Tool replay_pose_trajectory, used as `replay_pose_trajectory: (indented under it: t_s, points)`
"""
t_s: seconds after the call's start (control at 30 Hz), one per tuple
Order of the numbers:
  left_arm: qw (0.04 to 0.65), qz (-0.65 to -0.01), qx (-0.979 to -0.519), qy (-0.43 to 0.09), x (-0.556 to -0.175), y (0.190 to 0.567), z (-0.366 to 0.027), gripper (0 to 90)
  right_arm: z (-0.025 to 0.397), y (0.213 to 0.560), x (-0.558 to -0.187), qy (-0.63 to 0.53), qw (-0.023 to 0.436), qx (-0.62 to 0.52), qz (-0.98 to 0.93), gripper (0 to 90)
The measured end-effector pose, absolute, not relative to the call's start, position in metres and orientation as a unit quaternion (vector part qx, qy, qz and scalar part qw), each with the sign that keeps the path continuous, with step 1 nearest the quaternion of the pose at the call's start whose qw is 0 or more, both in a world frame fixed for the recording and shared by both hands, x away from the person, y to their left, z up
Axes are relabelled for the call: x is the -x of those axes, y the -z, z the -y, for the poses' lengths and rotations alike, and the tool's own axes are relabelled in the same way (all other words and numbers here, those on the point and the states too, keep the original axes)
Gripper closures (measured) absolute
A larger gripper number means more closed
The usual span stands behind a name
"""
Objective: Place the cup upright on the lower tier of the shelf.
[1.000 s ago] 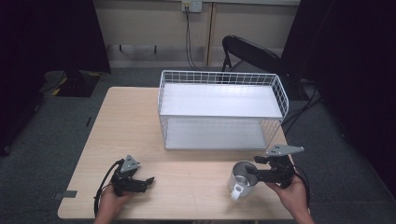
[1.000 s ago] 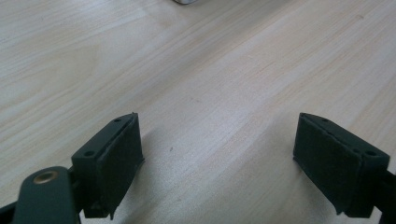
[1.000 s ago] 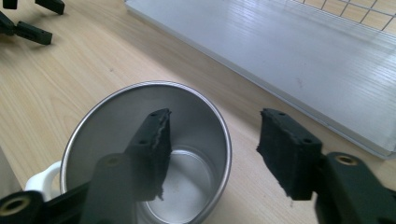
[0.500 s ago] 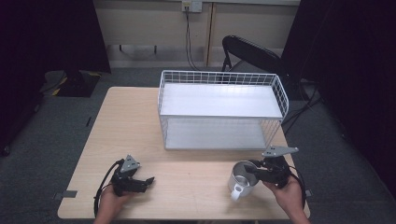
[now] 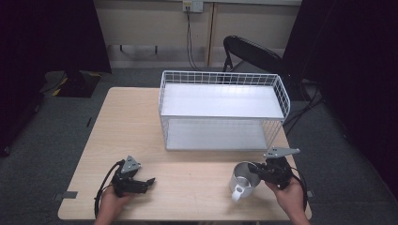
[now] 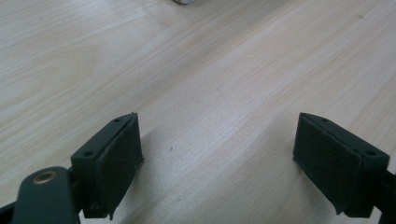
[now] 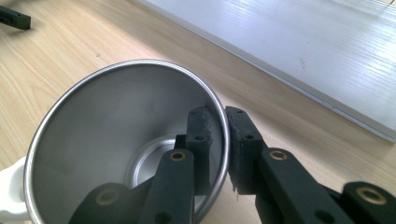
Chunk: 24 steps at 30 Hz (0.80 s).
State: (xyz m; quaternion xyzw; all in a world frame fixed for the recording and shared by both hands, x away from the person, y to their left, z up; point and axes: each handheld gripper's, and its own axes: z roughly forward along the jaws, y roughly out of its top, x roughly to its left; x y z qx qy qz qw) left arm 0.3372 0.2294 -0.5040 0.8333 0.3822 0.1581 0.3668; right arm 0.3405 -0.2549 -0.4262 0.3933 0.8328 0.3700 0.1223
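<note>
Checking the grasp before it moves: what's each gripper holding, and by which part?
The right gripper is shut on the silver metal mug with a white handle, jaws pinching its rim wall, one inside, one outside. The left gripper is open, holding nothing.

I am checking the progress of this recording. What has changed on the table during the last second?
The right gripper drew slightly back toward the person and a little lower, its grey plate moving left. Its fingers pinch the rim of the metal cup, one inside and one outside. The cup, the left gripper, open on the table, and the wire basket stayed as they were.
</note>
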Motion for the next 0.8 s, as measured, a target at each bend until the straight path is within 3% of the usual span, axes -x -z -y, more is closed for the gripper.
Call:
replay_pose_trajectory:
  t_s: [0.8]
  points:
    - [0.366,-0.382,-0.834,-0.158,-0.337,0.504,-0.229,14.8,0.241,0.422,-0.344,-0.378,0.119,-0.389,-0.832,82.0]
